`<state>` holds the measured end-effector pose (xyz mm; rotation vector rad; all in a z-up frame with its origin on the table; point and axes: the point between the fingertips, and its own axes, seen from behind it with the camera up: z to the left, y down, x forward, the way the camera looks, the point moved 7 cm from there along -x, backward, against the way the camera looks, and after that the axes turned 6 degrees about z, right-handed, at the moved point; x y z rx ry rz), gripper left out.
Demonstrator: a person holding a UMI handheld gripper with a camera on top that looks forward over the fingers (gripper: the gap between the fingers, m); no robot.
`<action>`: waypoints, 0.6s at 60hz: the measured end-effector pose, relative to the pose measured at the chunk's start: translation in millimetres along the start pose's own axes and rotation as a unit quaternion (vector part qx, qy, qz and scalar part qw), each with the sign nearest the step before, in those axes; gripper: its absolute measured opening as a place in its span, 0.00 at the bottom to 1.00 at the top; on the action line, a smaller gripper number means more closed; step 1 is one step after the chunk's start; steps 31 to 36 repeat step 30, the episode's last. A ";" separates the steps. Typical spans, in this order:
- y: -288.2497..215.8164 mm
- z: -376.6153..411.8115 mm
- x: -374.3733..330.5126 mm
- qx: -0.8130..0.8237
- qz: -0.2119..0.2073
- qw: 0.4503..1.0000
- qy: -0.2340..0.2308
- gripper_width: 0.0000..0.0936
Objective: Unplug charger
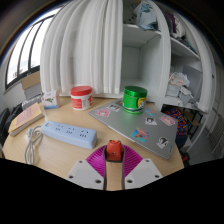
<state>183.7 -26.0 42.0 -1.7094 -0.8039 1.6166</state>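
My gripper (114, 153) shows at the near edge of a wooden table (90, 148). Its two magenta pads (98, 160) close in on a small red-orange charger (114, 148), which sits between the fingertips with both pads pressed against it. The charger is held just above the table and is apart from the blue-white power strip (66, 131), which lies to the left, beyond the fingers. A white cable (35, 146) loops beside the near end of the strip.
A grey laptop (141, 126) with stickers lies closed just ahead to the right. A red-lidded jar (81, 97) and a green jar (134, 98) stand at the back. A book (25, 119) lies far left. White curtains and shelves stand behind.
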 end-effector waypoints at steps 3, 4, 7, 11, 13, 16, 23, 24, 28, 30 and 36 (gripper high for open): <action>-0.6 0.0 1.9 0.008 0.000 1.000 -0.007 0.25; 0.7 -0.1 3.2 0.010 0.003 1.000 -0.008 0.26; 2.1 -0.8 4.7 0.019 0.016 1.000 -0.012 0.29; 1.6 -2.9 6.1 0.030 0.015 0.999 -0.020 0.32; 1.7 -2.7 5.7 0.034 0.014 0.999 -0.024 0.34; 1.2 -3.8 3.5 0.034 0.008 0.999 -0.027 0.41; -1.2 -0.3 -6.6 0.015 -0.023 0.999 -0.037 0.91; -1.0 -0.1 -8.4 0.010 -0.027 0.999 -0.038 0.88; -0.2 -1.9 -16.8 0.001 -0.046 0.998 -0.037 0.89; -0.5 -5.2 -21.7 -0.001 -0.061 0.998 -0.035 0.91; -0.5 -5.2 -21.7 -0.001 -0.061 0.998 -0.035 0.91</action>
